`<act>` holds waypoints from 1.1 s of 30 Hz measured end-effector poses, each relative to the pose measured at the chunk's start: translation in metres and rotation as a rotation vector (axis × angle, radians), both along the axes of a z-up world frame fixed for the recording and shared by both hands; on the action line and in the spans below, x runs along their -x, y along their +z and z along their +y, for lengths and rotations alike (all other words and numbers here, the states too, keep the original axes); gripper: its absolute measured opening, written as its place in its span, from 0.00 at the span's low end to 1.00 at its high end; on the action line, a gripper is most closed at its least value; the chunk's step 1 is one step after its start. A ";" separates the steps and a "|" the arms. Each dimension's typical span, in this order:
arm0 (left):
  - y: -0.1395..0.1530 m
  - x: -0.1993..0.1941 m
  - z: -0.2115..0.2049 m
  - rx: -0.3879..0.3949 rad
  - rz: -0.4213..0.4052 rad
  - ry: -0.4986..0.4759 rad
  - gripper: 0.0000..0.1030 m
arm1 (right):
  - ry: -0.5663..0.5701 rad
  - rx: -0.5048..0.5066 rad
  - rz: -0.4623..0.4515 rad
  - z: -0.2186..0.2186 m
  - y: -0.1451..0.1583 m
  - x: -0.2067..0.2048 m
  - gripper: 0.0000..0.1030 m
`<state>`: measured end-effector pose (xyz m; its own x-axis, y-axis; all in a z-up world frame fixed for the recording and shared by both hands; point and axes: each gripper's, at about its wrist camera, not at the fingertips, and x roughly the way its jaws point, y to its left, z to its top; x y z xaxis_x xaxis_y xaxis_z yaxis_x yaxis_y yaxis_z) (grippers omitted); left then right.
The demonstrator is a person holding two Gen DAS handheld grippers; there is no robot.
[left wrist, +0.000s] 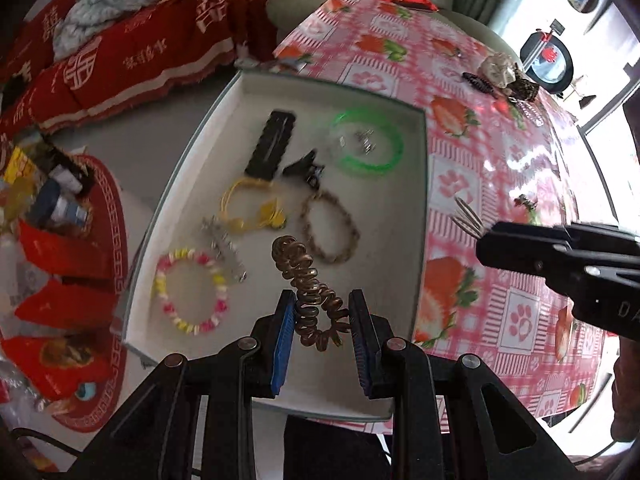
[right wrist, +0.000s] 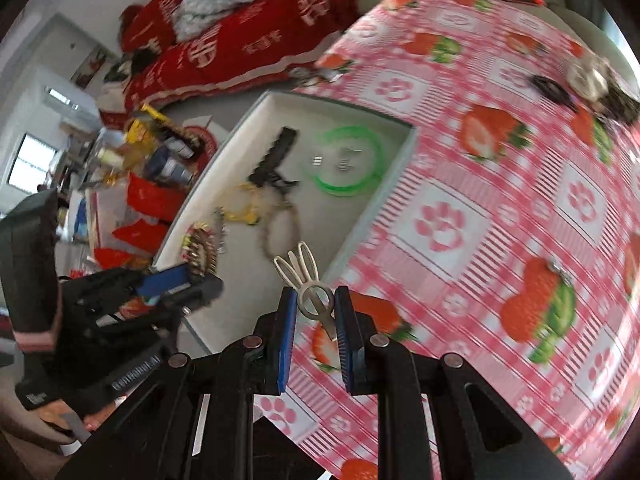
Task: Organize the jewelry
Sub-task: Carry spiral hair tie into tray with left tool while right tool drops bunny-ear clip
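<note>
A white tray (left wrist: 400, 240) on the strawberry tablecloth holds a green bangle (left wrist: 366, 142), a black clip (left wrist: 270, 144), a yellow hair tie (left wrist: 252, 208), a braided bracelet (left wrist: 330, 226) and a pink-yellow bead bracelet (left wrist: 192, 290). My left gripper (left wrist: 320, 316) is shut on a brown spiral hair tie (left wrist: 308, 284) above the tray's near part. My right gripper (right wrist: 316, 308) is shut on a silver hair clip (right wrist: 306, 280), near the tray's right wall (right wrist: 376, 208); it shows in the left wrist view (left wrist: 552, 256) over the cloth.
More hair pieces lie on the far right of the cloth: a dark clip (left wrist: 480, 82), a pale scrunchie (left wrist: 498, 70) and a small piece (left wrist: 528, 202). Red packets and boxes (left wrist: 60, 264) clutter the surface left of the tray. A red-covered sofa (left wrist: 132, 40) stands behind.
</note>
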<state>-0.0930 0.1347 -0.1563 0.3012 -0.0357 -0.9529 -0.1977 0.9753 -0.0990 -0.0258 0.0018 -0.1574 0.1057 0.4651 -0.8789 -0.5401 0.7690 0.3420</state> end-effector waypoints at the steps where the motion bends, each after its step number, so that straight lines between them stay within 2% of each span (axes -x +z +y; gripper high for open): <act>1: -0.003 0.001 0.002 0.003 0.002 0.006 0.33 | 0.014 0.005 0.001 0.006 -0.001 0.000 0.20; 6: -0.014 0.004 0.009 0.015 0.002 0.024 0.33 | 0.054 0.042 0.002 0.031 -0.011 -0.005 0.20; 12: -0.024 -0.003 0.007 -0.018 -0.013 0.003 0.33 | 0.024 0.099 0.003 0.049 -0.025 -0.025 0.20; 27: -0.044 -0.008 0.006 -0.054 0.033 -0.005 0.33 | 0.028 0.233 0.007 0.081 -0.063 -0.054 0.20; 29: -0.047 -0.009 0.006 -0.061 0.042 -0.003 0.37 | 0.033 0.241 0.013 0.084 -0.067 -0.054 0.20; 33: -0.051 -0.009 0.007 -0.070 0.066 -0.004 0.38 | 0.039 0.258 0.023 0.088 -0.073 -0.054 0.21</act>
<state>-0.0842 0.1416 -0.2074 0.2378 0.0311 -0.9708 -0.1977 0.9801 -0.0170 0.0280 0.0896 -0.2302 0.0701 0.2290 -0.9709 -0.5657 0.8108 0.1504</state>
